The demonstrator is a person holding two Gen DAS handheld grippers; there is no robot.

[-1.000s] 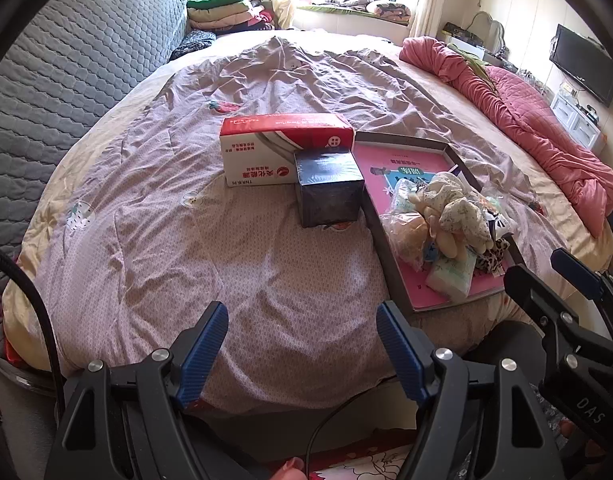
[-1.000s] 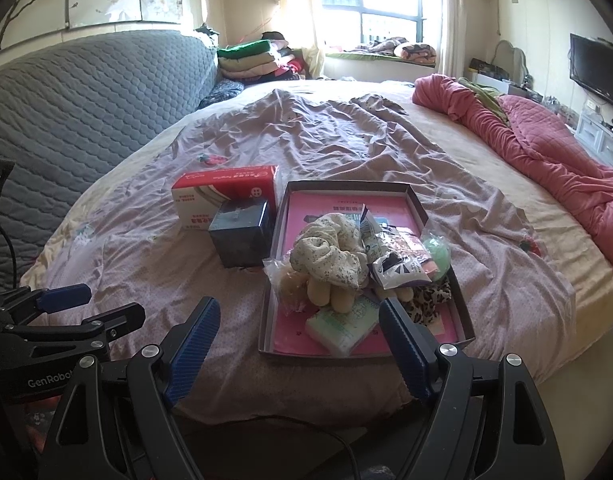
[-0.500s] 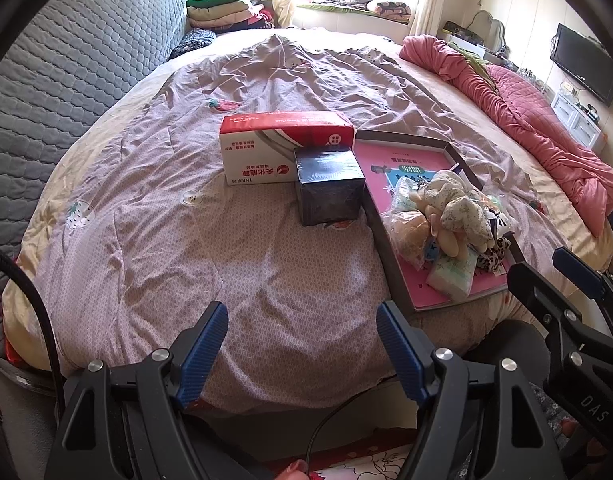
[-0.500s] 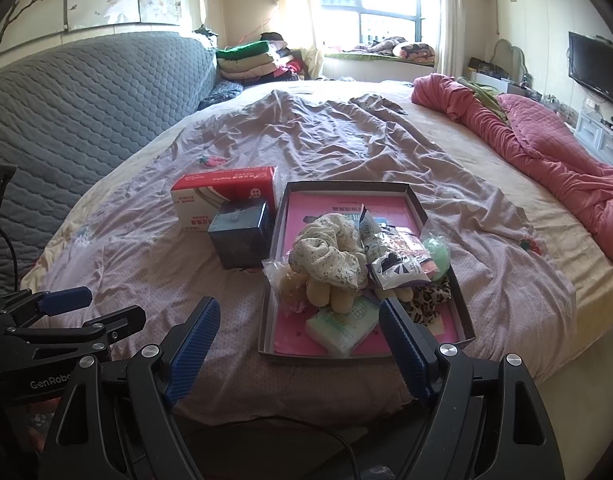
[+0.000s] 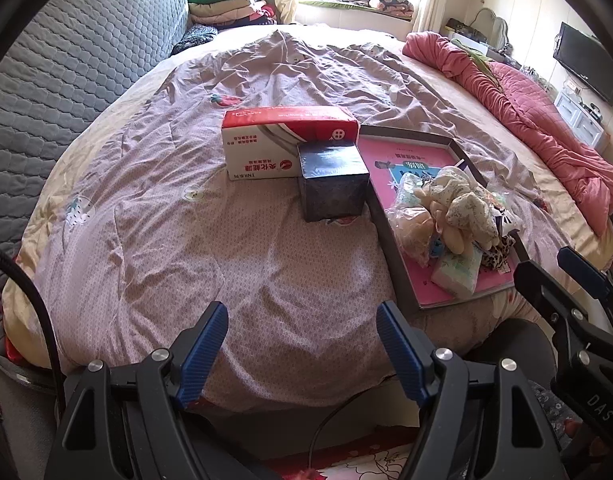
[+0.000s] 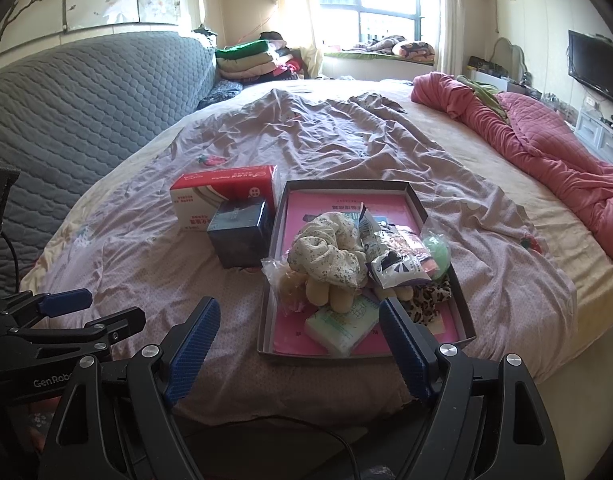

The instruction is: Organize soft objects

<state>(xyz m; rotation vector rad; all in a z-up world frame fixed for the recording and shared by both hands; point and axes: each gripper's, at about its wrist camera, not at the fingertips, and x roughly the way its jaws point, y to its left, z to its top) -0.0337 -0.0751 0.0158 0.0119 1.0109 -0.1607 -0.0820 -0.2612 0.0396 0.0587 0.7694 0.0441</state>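
A shallow grey tray with a pink floor (image 6: 462,300) (image 5: 390,232) lies on the bed and carries a heap of soft things: a floral scrunchie (image 6: 326,252) (image 5: 466,204), a beige plush piece (image 6: 326,294), a pale tissue pack (image 6: 342,326) (image 5: 456,272), a leopard-print cloth (image 6: 428,300) and small packets. My right gripper (image 6: 300,320) hovers open just in front of the tray with nothing in it. My left gripper (image 5: 302,322) stands open and empty over the bed's near edge, left of the tray. Each gripper shows at the edge of the other's view.
A red and white tissue box (image 5: 286,140) (image 6: 226,196) and a dark cube box (image 5: 332,184) (image 6: 240,232) sit left of the tray. A pink quilt (image 6: 546,148) lies bunched along the right, a grey padded headboard (image 5: 66,72) on the left, folded blankets (image 6: 246,60) at the back.
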